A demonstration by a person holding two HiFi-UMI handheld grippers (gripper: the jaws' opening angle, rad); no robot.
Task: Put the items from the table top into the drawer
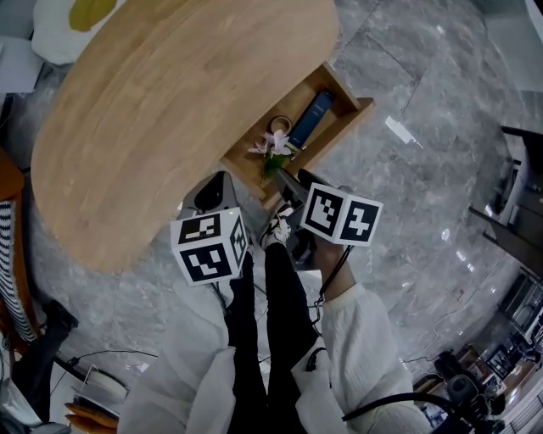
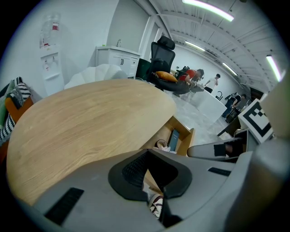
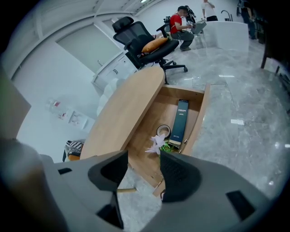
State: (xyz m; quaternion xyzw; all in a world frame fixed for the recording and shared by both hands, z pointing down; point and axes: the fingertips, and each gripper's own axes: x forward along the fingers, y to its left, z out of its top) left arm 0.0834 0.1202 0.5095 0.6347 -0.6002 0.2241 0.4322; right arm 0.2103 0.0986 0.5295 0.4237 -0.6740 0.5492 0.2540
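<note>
The oval wooden table (image 1: 170,110) has its drawer (image 1: 361,106) pulled out on the right. In the drawer lie a dark blue box (image 1: 310,119), a tape roll (image 1: 280,125) and a pink flower with green leaves (image 1: 273,146). My right gripper (image 3: 144,156) hovers open just short of the drawer's near end and holds nothing. The flower (image 3: 158,144) and box (image 3: 181,121) show past its fingertips. My left gripper (image 2: 148,154) is at the table's near edge, beside the drawer. Its tips meet, with nothing between them.
The person's dark trouser legs and patterned shoes (image 1: 276,225) stand on the grey marble floor below the drawer. A black office chair (image 3: 145,41) with an orange cushion stands beyond the table's far end. A white cushion (image 1: 68,25) lies past the far left edge.
</note>
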